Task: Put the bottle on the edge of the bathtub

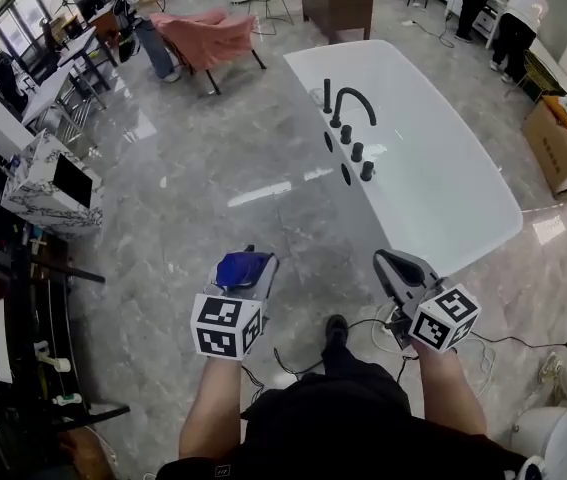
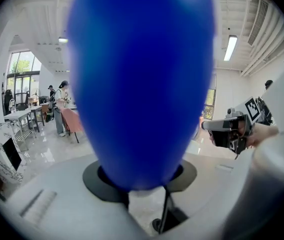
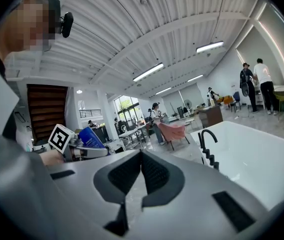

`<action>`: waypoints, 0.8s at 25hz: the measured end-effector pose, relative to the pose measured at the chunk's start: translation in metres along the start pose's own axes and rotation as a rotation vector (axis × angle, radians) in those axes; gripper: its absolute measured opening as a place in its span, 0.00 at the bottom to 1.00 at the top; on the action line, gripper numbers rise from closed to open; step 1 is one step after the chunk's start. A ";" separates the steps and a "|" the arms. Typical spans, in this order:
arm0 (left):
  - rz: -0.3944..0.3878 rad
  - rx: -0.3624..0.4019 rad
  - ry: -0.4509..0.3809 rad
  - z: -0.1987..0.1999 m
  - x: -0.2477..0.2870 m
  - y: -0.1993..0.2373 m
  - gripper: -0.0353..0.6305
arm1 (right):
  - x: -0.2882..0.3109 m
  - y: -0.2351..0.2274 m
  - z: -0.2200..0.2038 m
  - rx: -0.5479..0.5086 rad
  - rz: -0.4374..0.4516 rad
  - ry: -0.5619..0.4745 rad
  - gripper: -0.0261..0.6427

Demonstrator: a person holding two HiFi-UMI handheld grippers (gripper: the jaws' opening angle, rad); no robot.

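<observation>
Left hand-held gripper [image 1: 247,271] around blue bottle [image 2: 142,84]

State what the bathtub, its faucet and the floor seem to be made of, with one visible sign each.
Bathtub: glossy white, probably acrylic or enamelled; smooth seamless walls with soft highlights.
Faucet: likely metal with a matte black coating; thin curved spout, no shine.
Floor: polished grey marble-look stone or tile; veining and mirror-like window reflections.
</observation>
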State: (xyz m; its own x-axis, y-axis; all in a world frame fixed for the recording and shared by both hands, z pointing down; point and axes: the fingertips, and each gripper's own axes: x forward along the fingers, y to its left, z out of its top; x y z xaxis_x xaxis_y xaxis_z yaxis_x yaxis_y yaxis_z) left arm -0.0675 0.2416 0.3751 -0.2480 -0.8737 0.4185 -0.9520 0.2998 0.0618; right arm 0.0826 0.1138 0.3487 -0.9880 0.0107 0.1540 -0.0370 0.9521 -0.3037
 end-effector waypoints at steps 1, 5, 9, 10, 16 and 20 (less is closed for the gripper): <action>0.000 -0.002 0.006 0.003 0.011 0.001 0.30 | 0.004 -0.010 0.003 0.002 0.001 0.003 0.06; -0.007 0.002 0.022 0.019 0.046 0.002 0.30 | 0.020 -0.046 0.017 0.013 0.003 0.005 0.06; -0.005 0.015 0.031 0.037 0.077 0.002 0.30 | 0.033 -0.078 0.028 0.034 0.007 -0.008 0.06; -0.004 0.019 0.034 0.041 0.084 0.002 0.30 | 0.035 -0.086 0.031 0.038 0.011 -0.011 0.06; -0.014 0.037 0.024 0.061 0.112 -0.005 0.30 | 0.044 -0.116 0.041 0.046 0.016 -0.026 0.06; -0.024 0.040 0.021 0.069 0.123 -0.007 0.30 | 0.045 -0.124 0.047 0.049 0.015 -0.038 0.06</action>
State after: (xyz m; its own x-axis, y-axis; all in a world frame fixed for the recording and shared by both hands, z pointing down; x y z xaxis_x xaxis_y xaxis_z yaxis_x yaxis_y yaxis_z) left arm -0.1037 0.1060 0.3637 -0.2215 -0.8723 0.4358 -0.9642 0.2628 0.0358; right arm 0.0359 -0.0181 0.3492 -0.9935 0.0123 0.1132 -0.0285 0.9357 -0.3517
